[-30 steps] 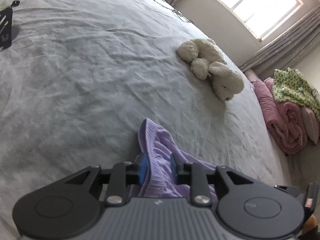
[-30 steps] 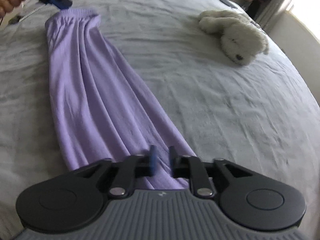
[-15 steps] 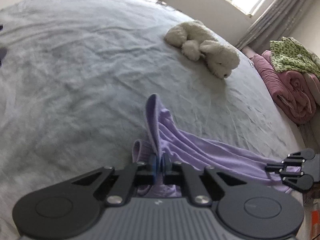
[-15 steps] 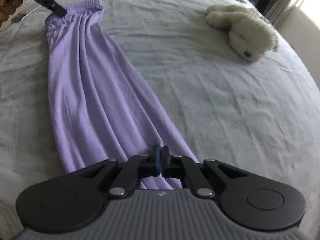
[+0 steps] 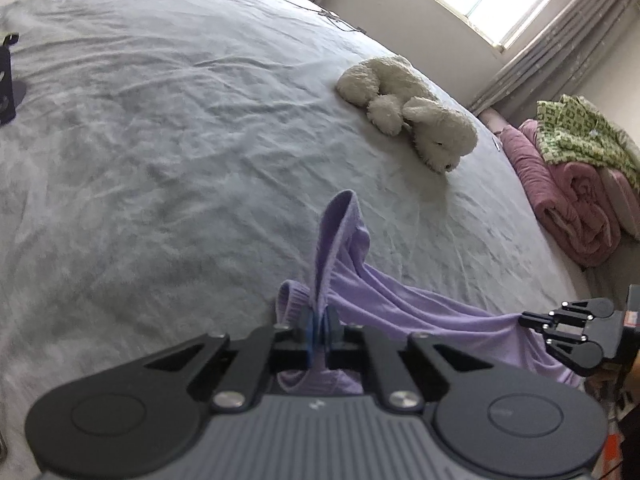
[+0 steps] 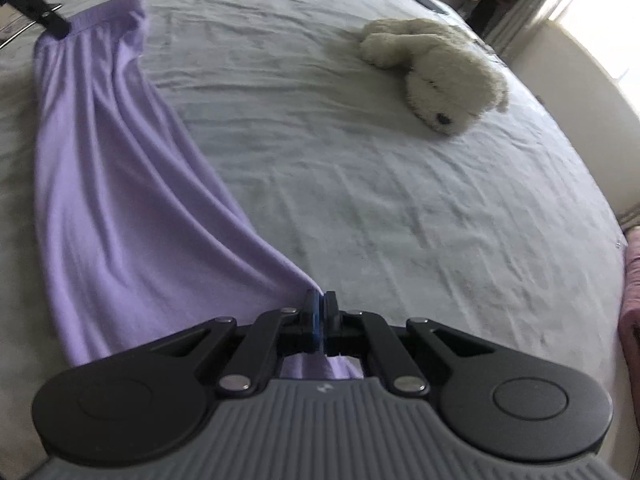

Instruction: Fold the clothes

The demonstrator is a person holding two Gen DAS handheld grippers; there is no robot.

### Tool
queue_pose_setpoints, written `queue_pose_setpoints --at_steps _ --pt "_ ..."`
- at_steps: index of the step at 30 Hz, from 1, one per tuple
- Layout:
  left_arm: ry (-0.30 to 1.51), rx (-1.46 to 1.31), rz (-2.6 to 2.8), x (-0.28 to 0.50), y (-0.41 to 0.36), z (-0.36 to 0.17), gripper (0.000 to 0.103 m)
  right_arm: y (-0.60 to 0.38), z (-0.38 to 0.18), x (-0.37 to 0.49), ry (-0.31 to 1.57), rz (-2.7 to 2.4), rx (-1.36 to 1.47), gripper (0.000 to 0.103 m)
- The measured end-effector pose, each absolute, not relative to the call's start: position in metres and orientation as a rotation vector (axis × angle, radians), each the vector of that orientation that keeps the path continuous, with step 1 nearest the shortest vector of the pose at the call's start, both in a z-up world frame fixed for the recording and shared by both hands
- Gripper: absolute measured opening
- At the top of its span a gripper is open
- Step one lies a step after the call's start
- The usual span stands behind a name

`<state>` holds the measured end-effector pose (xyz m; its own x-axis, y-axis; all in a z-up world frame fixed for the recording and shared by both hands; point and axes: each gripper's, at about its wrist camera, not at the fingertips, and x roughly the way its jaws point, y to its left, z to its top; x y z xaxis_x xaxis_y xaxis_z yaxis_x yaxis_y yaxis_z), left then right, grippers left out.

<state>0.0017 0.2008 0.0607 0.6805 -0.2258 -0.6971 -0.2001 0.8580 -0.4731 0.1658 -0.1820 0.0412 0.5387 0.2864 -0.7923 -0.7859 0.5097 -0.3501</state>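
Note:
A long lilac garment lies stretched across the grey bed sheet, pulled taut between both grippers. My right gripper is shut on its near hem, which rises off the sheet toward the jaws. My left gripper is shut on the elastic waistband end, which stands up in a fold above the jaws. In the left wrist view the right gripper shows at the far right, clamped on the other end. In the right wrist view the left gripper shows at the top left, on the waistband.
A white plush dog lies on the bed beyond the garment. Rolled pink blankets and a green patterned cloth sit past the bed's right edge. A dark flat object lies at the far left.
Both grippers went from open around the garment's ends to shut on them. The ends have since lifted off the sheet and the fabric has pulled taut.

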Motion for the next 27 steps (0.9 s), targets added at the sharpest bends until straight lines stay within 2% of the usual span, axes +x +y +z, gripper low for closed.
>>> queue_pose_setpoints --at_steps 6,13,17,19,20,23,25,26,27 --pt "0.809 -0.675 -0.047 -0.004 0.213 0.059 0.005 -0.183 0.037 0.16 0.724 0.711 -0.76 0.0" --pt "0.815 -0.682 -0.048 -0.006 0.217 0.056 0.005 -0.201 0.044 0.161 0.659 0.616 -0.609 0.0" --pt "0.874 -0.647 -0.029 0.0 0.215 0.048 0.005 -0.191 0.028 0.155 0.723 0.633 -0.683 0.001" --pt "0.913 -0.641 -0.022 0.003 0.215 0.043 0.007 -0.183 0.025 0.148 0.691 0.598 -0.742 0.006" --pt "0.917 -0.648 -0.02 0.002 0.217 0.042 0.008 -0.182 0.028 0.145 0.672 0.578 -0.738 0.012" --pt "0.928 -0.671 -0.015 0.002 0.221 0.041 0.009 -0.185 0.044 0.129 0.629 0.545 -0.674 0.015" --pt "0.919 -0.683 -0.02 0.0 0.224 0.043 0.009 -0.189 0.056 0.109 0.613 0.55 -0.631 0.024" --pt "0.913 -0.691 -0.025 -0.001 0.226 0.044 0.009 -0.191 0.062 0.099 0.605 0.553 -0.609 0.038" --pt "0.909 -0.697 -0.029 -0.002 0.228 0.045 0.009 -0.194 0.067 0.089 0.597 0.555 -0.588 0.042"
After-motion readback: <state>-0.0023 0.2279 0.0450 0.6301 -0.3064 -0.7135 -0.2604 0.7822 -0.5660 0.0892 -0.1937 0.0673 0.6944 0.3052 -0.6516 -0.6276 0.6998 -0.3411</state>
